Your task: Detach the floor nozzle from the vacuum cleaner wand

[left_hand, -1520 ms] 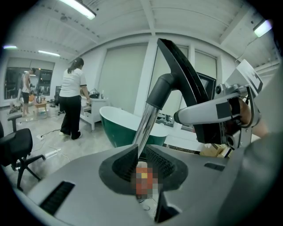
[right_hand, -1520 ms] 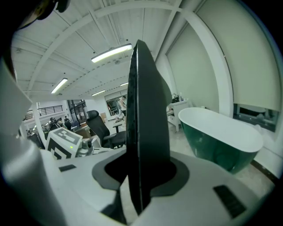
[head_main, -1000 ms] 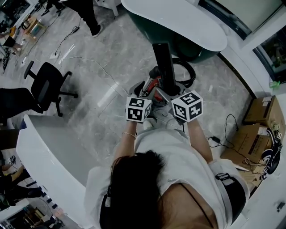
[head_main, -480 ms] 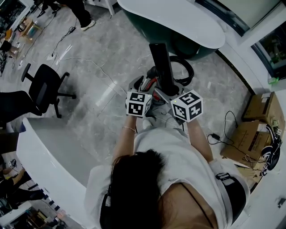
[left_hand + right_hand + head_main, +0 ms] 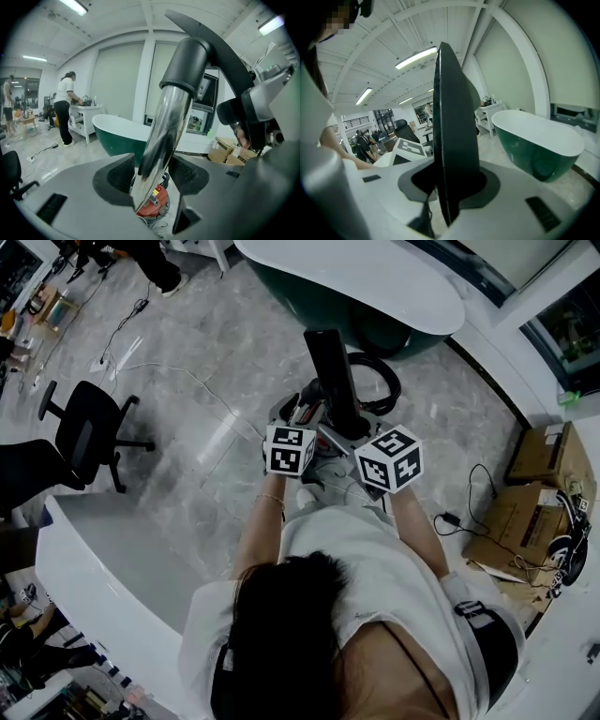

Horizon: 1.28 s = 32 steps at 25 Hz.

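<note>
- The left gripper (image 5: 154, 177) has just been spreading its fingers (image 5: 117, 176). They now stand wide apart, with the shiny chrome vacuum wand tube (image 5: 168, 122) running up between them. As far as I can judge, neither pad presses on it.
- Compared with the head view of a second ago, its marker cube (image 5: 290, 449) has edged forward relative to the right one. It has moved toward the red vacuum cleaner body (image 5: 314, 415) just ahead of the fingers.
- The right gripper (image 5: 449, 180) is clamped on the flat black plastic floor nozzle (image 5: 452, 117), which stands edge-on between its fingers. This hand has kept its place.
- The black collar (image 5: 187, 65) caps the tube above the left fingers, so the nozzle does not look detached yet. The left hand seems to have let go in order to take a fresh hold on the wand for the pull.
- Only the left gripper view shows the joint between tube and collar. In the head view the cubes and the nozzle cover it.
- Only the head view shows the whole layout. The nozzle rises beyond both sets of fingers, and a black hose loop (image 5: 380, 381) lies past it on the grey marbled floor (image 5: 206, 381).
- The right gripper view shows the grip itself, plus a green bathtub with a white rim (image 5: 534, 150) well off to the right of its fingers.
</note>
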Tool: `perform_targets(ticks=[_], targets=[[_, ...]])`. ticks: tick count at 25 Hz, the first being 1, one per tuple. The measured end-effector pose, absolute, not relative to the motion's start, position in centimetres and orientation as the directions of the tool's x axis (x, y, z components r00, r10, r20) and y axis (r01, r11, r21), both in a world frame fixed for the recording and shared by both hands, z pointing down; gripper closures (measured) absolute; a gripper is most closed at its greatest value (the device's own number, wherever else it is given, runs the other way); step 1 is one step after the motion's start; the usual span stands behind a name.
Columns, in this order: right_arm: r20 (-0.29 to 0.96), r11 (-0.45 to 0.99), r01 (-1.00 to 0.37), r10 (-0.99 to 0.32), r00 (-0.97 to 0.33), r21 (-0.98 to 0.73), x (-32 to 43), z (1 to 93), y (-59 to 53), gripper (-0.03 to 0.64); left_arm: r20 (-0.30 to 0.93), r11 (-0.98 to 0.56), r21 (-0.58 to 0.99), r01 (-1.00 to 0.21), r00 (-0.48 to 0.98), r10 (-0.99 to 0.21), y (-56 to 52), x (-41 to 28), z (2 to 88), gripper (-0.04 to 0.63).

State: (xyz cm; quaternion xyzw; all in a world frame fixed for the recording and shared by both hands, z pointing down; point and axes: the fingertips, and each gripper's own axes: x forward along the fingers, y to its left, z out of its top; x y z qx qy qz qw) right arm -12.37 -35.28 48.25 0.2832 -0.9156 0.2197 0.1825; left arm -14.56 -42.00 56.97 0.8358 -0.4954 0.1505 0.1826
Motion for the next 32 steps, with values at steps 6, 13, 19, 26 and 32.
perform_targets(ticks=[6, 13, 19, 26, 32], targets=[[0.445, 0.745, -0.591, -0.435, -0.782, -0.31, -12.1, 48.1, -35.3, 0.492, 0.429, -0.446, 0.109, -0.888, 0.447, -0.785, -42.2, -14.3, 57.3, 0.416], [0.451, 0.743, -0.597, -0.44, -0.777, -0.302, -12.0, 48.1, -35.2, 0.494, 0.422, -0.457, 0.104, -0.883, 0.455, -0.784, -42.1, -14.2, 57.8, 0.42], [0.397, 0.739, -0.577, -0.442, -0.805, -0.347, -12.3, 47.3, -35.3, 0.499, 0.42, -0.456, 0.124, -0.881, 0.463, -0.78, -42.4, -14.3, 57.8, 0.42], [0.395, 0.741, -0.601, -0.477, -0.785, -0.299, -12.5, 46.9, -35.1, 0.499, 0.423, -0.466, 0.128, -0.876, 0.473, -0.773, -42.2, -14.3, 57.7, 0.419], [0.382, 0.731, -0.61, -0.493, -0.782, -0.306, -12.5, 46.8, -35.0, 0.499, 0.43, -0.472, 0.123, -0.873, 0.475, -0.768, -42.1, -14.3, 57.6, 0.419]])
